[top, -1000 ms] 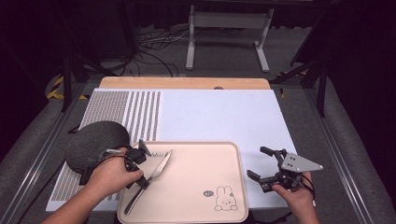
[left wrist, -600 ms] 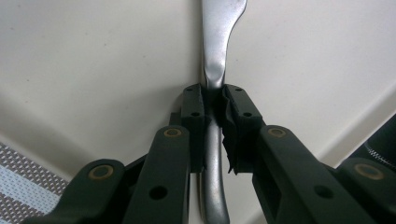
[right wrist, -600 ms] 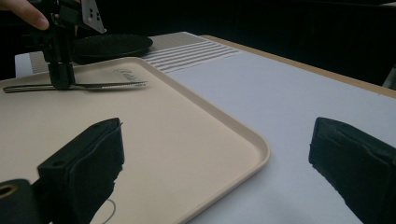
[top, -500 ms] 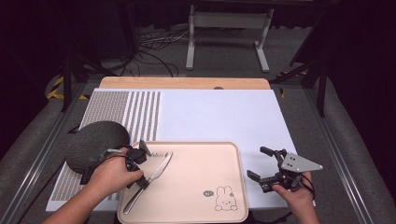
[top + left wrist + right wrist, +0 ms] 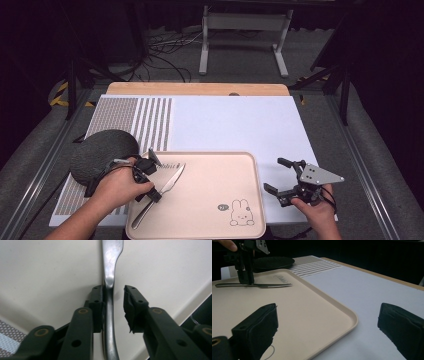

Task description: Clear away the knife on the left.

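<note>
so i've set the knife on the tray; left gripper jaws just opening off it, right gripper wide, empty beside tray.

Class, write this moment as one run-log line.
left gripper: jaws just opening, knife between, flat on tray | right gripper: open, empty, beside tray

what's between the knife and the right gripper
Bare tray, then its rim and a strip of white mat, as the high view shows between the knife and the right gripper.
</note>
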Demonstrator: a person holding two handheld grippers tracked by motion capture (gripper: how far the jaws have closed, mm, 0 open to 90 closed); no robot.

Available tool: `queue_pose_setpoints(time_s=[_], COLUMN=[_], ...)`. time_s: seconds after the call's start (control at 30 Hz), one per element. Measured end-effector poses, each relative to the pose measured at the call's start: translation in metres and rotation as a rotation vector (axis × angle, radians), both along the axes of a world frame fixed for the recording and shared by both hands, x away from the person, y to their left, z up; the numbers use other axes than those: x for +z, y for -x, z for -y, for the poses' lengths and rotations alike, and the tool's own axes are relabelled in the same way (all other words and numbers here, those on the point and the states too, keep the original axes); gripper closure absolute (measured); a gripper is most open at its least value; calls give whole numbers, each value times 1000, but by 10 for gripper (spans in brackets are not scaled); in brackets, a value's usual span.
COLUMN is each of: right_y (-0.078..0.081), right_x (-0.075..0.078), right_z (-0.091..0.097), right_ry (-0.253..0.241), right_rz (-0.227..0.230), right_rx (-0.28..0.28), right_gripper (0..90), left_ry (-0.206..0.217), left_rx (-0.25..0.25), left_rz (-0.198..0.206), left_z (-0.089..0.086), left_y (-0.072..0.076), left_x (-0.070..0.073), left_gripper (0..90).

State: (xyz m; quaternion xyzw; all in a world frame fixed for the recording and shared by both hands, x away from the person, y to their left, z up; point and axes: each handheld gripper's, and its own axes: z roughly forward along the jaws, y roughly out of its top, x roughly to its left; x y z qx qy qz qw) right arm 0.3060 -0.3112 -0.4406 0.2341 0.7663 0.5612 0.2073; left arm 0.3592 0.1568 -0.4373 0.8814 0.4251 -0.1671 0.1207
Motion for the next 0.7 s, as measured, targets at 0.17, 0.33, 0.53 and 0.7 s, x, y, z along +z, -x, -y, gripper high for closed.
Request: queue_pose_setpoints(time_s=[0.17, 0.33, 0.53, 0.7], right_y=[0, 0, 0, 0], right_x=[0, 0, -1, -1], right_z=[0, 0, 0, -1], right_ry=[-1, -2, 1, 5], right_rz=[0, 0, 0, 0], right_rx=[0, 3, 3, 5], right_gripper=[39, 39, 39, 41], left_ry=[82, 117, 117, 177], left_rx=[-32, -109, -283, -354], left_rz=[115, 246, 386, 405], left_z=[2, 6, 9, 12], left_y=[4, 8, 10, 13], left_x=[7, 8, 5, 8], left_gripper=[403, 210, 301, 622])
